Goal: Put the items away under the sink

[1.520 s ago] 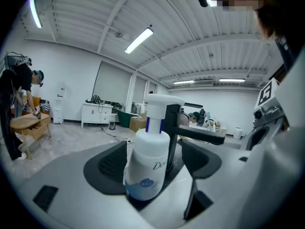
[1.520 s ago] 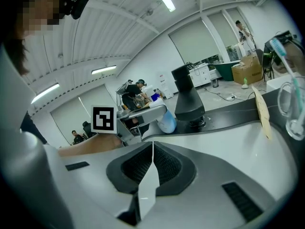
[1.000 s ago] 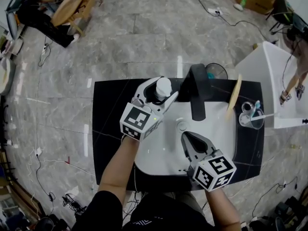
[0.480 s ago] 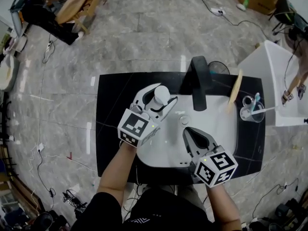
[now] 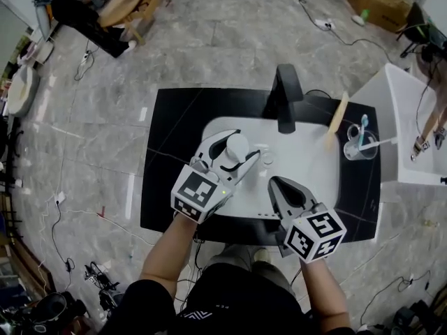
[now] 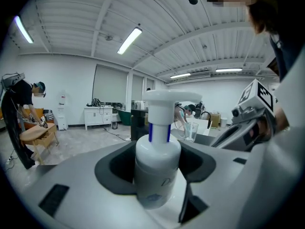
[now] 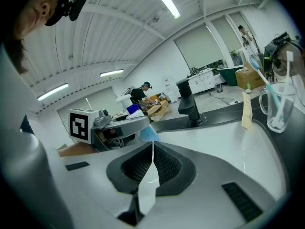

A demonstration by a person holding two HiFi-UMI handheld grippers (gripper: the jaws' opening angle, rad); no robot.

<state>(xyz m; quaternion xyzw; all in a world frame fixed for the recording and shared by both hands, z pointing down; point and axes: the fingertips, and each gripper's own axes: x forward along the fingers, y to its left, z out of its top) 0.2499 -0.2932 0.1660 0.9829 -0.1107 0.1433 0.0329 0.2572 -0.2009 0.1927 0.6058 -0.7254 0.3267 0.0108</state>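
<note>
Black, glossy counter (image 5: 167, 138) carries an oval white sink (image 5: 307, 162). Above the sink's front edge, the left gripper (image 5: 241, 146) clamps a smooth, round white plastic pump bottle (image 6: 157, 171) by its body; the right gripper (image 5: 279, 187) is closed and empty. The slick, top-heavy bottle could twist loose when lowered under the sink.

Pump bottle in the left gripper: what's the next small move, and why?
Probably draw the pump bottle back past the black counter's near edge and begin lowering it. The left gripper is shut on it at the sink basin's left rim, the right gripper is shut and empty, and the space under the sink isn't in view.
</note>
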